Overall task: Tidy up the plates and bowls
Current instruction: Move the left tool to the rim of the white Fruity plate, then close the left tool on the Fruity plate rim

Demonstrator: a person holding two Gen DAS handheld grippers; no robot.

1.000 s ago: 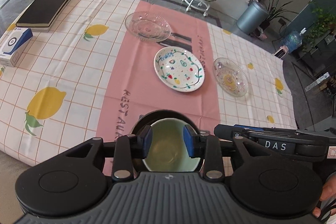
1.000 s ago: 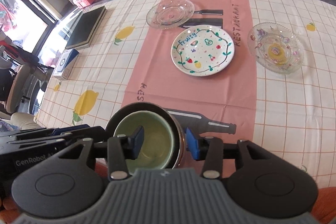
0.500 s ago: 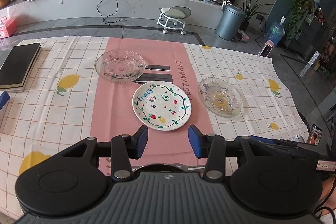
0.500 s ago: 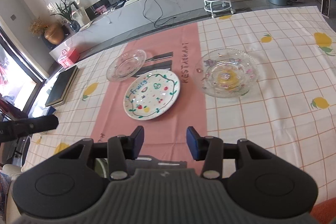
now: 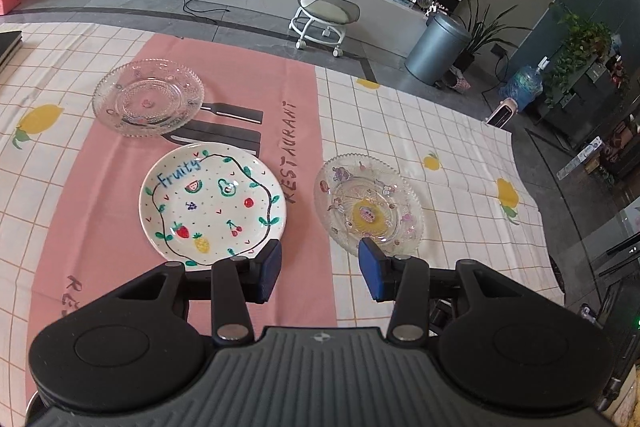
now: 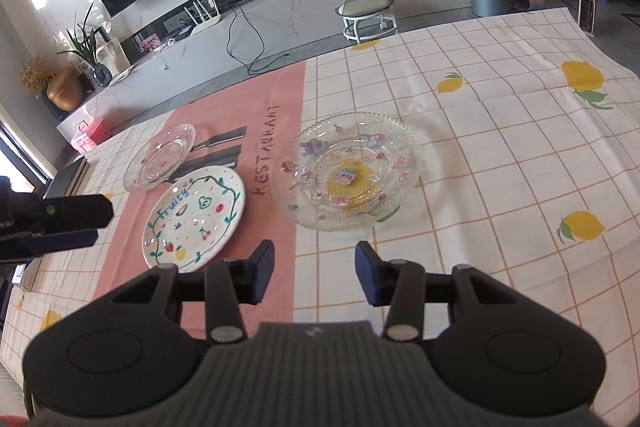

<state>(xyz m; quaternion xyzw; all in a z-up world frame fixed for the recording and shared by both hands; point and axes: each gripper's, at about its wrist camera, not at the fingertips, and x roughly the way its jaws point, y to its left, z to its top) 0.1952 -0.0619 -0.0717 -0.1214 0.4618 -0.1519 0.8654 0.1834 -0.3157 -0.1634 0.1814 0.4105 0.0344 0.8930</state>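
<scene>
- Checked cloth with lemons and a pink band covers the counter [image 5: 420, 131]; all three plates lie flat on it, apart from each other.
- White plate [image 5: 212, 201] with painted fruit lies on the pink band, ahead and to the left of the left claw [image 5: 319, 269]; its near rim is just beside the left finger.
- Glass plate with flowers [image 6: 347, 173] lies straight ahead of the right claw [image 6: 315, 273], near it, so I judge the right claw is the better one for it.
- Clear glass plate [image 5: 148, 97] is the farthest, behind the white plate.
- Both claws are wide and hold nothing.
- Nothing stands between the claws and the plates; no bowl is in view.
</scene>
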